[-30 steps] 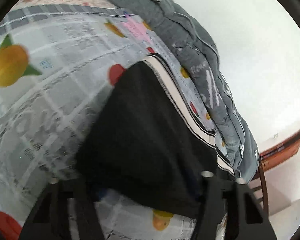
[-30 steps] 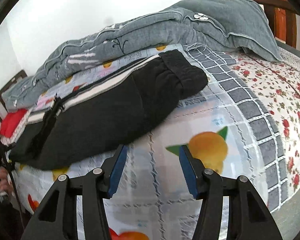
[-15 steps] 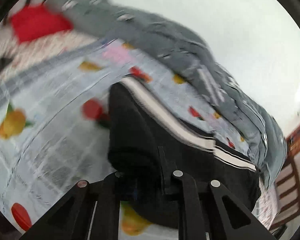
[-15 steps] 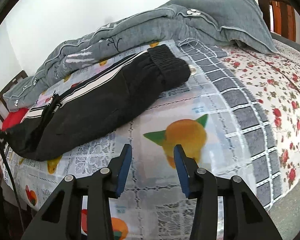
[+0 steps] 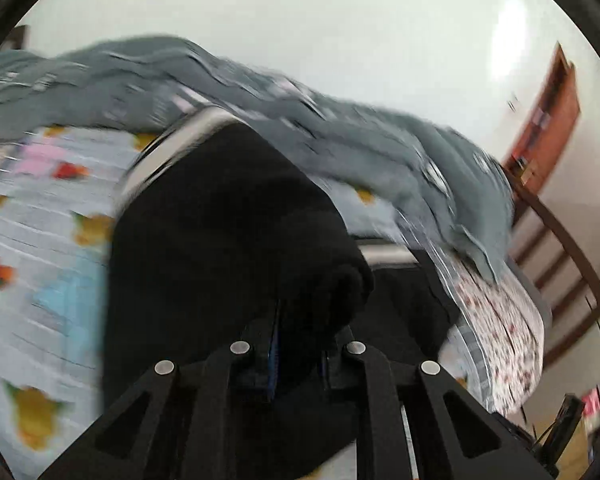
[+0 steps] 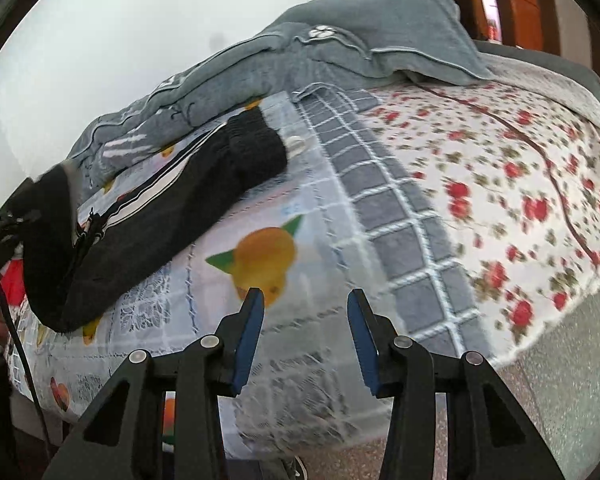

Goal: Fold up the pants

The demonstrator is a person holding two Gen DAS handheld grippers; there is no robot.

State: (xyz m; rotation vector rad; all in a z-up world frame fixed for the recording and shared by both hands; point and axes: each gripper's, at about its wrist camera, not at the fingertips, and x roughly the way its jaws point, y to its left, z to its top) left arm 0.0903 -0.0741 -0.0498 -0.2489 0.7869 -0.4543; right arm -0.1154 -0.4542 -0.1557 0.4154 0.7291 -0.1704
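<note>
Black pants (image 6: 172,216) with a white side stripe lie along the fruit-print sheet (image 6: 268,248), ribbed cuff toward the grey quilt. My left gripper (image 5: 296,344) is shut on one end of the pants (image 5: 220,240), which hangs lifted and bunched in front of its camera, the stripe curling over the top. That raised end shows at the far left of the right wrist view. My right gripper (image 6: 305,320) hovers above the sheet near the bed's front edge, its blue pads (image 6: 252,332) apart with nothing between them.
A folded grey quilt (image 6: 300,64) and pillow (image 6: 400,28) line the wall side. A red-flowered cover (image 6: 520,184) spreads to the right. Wooden bed rails (image 5: 560,264) stand at one end, and a speckled floor (image 6: 560,368) lies below the front edge.
My left gripper closed on the pants' end and lifted it up and across, rolling as it went. My right gripper narrowed slightly and slid sideways along the bed's front edge.
</note>
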